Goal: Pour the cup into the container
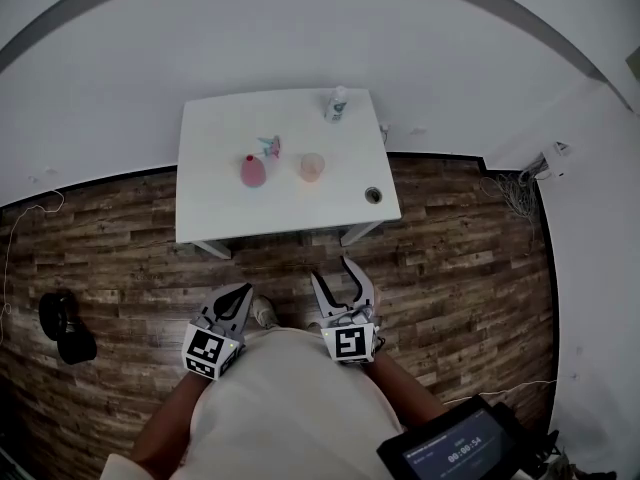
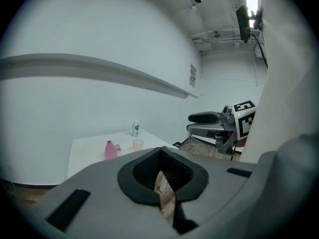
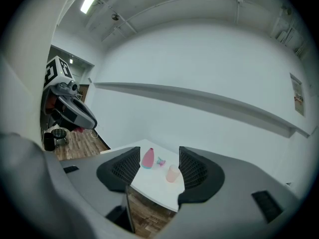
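Two tongs hung well short of the counter [image 1: 212,218], left tongs [image 1: 233,302] clenched empty, right tongs [image 1: 343,284] released, probably ready for the cup [image 1: 312,166] beside the pink container [image 1: 253,171] on it.

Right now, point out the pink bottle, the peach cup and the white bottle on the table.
pink bottle [image 1: 253,172], head view, middle of its body.
peach cup [image 1: 312,167], head view, middle of the cup.
white bottle [image 1: 336,106], head view, middle of its body.
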A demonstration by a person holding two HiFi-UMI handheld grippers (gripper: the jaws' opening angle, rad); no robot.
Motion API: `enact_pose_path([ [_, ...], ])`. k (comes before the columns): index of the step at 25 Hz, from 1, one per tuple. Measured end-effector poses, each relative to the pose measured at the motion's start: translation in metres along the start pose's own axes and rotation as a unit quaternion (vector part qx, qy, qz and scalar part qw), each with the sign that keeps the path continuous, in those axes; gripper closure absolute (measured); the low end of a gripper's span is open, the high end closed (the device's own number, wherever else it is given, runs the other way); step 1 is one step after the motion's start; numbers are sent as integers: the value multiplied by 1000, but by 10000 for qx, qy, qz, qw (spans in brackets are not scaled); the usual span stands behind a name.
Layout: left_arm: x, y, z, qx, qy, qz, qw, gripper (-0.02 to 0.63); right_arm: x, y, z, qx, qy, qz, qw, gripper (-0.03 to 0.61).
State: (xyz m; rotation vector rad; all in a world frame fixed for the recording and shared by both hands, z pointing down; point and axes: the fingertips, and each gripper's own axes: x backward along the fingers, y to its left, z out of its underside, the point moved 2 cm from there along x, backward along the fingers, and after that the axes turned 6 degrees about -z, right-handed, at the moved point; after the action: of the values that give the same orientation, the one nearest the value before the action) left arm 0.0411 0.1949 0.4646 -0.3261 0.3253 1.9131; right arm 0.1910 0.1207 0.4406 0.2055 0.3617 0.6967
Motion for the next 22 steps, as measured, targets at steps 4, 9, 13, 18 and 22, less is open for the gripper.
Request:
enact_pose_path([
  [4, -1, -38, 1, -46, 52, 110, 9999, 604, 39, -16, 13, -183, 66, 200, 9996, 353],
  [9, 7, -70, 5, -106, 125, 79, 9998, 604, 73, -22, 23, -308, 61, 298, 9991, 353],
  [13, 17, -94, 15, -101, 223, 19, 9997, 604, 92, -18, 27, -356, -33, 152, 9992, 353],
  [18, 23, -120, 26, -10, 295, -88, 9995, 604, 112, -18, 39, -480, -37, -19, 9988, 353],
  [22, 30, -130, 35, 80, 347, -235, 9991, 604, 122, -15, 46, -530, -37, -156, 9985, 353],
])
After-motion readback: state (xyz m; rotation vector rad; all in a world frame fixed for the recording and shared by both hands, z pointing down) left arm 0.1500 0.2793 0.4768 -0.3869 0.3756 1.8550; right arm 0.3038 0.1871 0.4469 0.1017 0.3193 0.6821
